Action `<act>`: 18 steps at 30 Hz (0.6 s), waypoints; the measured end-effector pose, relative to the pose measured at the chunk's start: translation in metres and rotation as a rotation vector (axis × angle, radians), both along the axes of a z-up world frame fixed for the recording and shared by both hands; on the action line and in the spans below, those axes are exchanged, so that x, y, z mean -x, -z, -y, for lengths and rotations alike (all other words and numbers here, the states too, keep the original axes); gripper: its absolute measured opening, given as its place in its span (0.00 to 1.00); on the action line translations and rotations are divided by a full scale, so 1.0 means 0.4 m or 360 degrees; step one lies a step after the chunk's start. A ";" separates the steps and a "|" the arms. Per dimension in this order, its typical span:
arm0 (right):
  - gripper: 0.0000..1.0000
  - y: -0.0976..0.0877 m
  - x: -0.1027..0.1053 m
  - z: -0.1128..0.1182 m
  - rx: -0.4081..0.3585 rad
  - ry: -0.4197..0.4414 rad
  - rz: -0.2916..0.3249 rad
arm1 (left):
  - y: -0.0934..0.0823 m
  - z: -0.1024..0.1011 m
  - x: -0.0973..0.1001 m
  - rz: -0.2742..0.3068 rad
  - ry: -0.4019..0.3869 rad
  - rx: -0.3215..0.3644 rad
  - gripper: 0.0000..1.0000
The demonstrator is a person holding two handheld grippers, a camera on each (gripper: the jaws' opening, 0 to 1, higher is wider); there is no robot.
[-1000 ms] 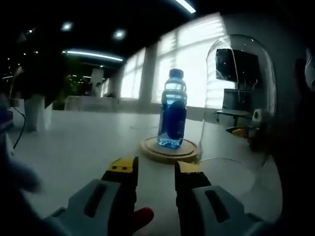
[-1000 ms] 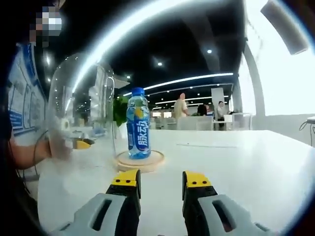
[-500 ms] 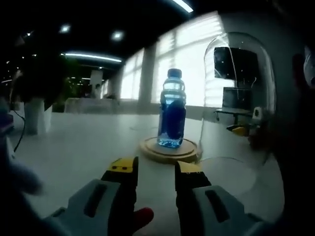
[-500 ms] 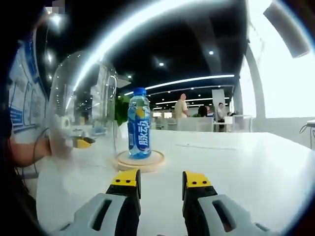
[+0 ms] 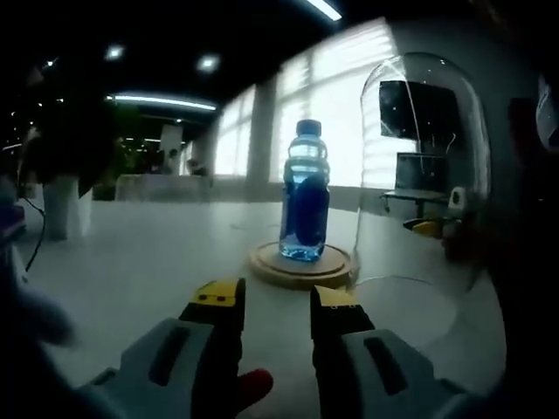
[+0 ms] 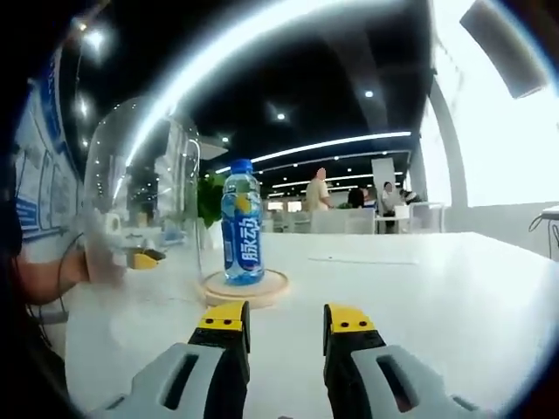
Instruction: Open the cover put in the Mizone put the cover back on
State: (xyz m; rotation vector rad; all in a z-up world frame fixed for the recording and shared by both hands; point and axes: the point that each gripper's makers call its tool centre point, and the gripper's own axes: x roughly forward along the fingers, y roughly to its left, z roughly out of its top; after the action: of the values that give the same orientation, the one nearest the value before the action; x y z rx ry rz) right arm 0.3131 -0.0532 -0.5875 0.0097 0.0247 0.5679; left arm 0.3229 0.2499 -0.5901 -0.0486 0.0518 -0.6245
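Note:
A blue Mizone bottle (image 5: 306, 196) (image 6: 242, 223) with a blue cap stands upright on a round wooden base (image 5: 301, 269) (image 6: 244, 288). The clear glass dome cover (image 5: 428, 131) (image 6: 140, 175) is off the base. It sits right of the base in the left gripper view and left of it in the right gripper view. A hand (image 6: 94, 257) and a yellow-tipped tool (image 6: 144, 258) (image 5: 426, 230) are at the dome's side. My left gripper (image 5: 278, 301) and my right gripper (image 6: 286, 319) are open short of the base, nothing between their jaws.
The white table (image 5: 131, 253) (image 6: 437, 288) stretches wide around the base. A white planter (image 5: 65, 205) stands at its far left. People (image 6: 319, 192) stand far behind in the office. Bright windows lie beyond the bottle in the left gripper view.
The dome has crept slightly upward in the left gripper view. The bottle, the base and both pairs of jaws are as before.

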 end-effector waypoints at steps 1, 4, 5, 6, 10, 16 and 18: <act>0.27 0.000 0.001 -0.002 0.0007 -0.0003 0.0002 | -0.001 -0.003 -0.002 0.0001 -0.0006 0.0009 0.23; 0.27 -0.002 0.004 -0.002 0.0026 0.0000 0.0020 | -0.003 -0.005 -0.001 -0.0008 -0.0018 0.0028 0.23; 0.27 -0.003 0.005 -0.001 0.0027 0.0005 0.0026 | -0.003 -0.007 -0.002 -0.0010 -0.0027 0.0030 0.23; 0.27 -0.004 0.005 0.001 0.0024 0.0009 0.0027 | -0.002 -0.007 -0.003 -0.0013 -0.0029 0.0031 0.23; 0.27 -0.005 0.003 0.006 0.0011 0.0021 0.0022 | 0.000 -0.007 -0.003 -0.0017 -0.0028 0.0032 0.23; 0.27 -0.004 0.005 0.004 0.0019 0.0018 0.0024 | 0.004 -0.012 -0.005 -0.0014 -0.0031 0.0022 0.23; 0.27 -0.007 0.006 0.003 0.0015 0.0015 0.0032 | 0.005 -0.012 -0.006 -0.0016 -0.0027 0.0021 0.23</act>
State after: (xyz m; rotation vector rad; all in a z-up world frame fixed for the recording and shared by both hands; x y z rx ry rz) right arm 0.3109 -0.0545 -0.5847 -0.0052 0.0075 0.5584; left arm 0.3252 0.2546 -0.5921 -0.0646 0.0568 -0.6077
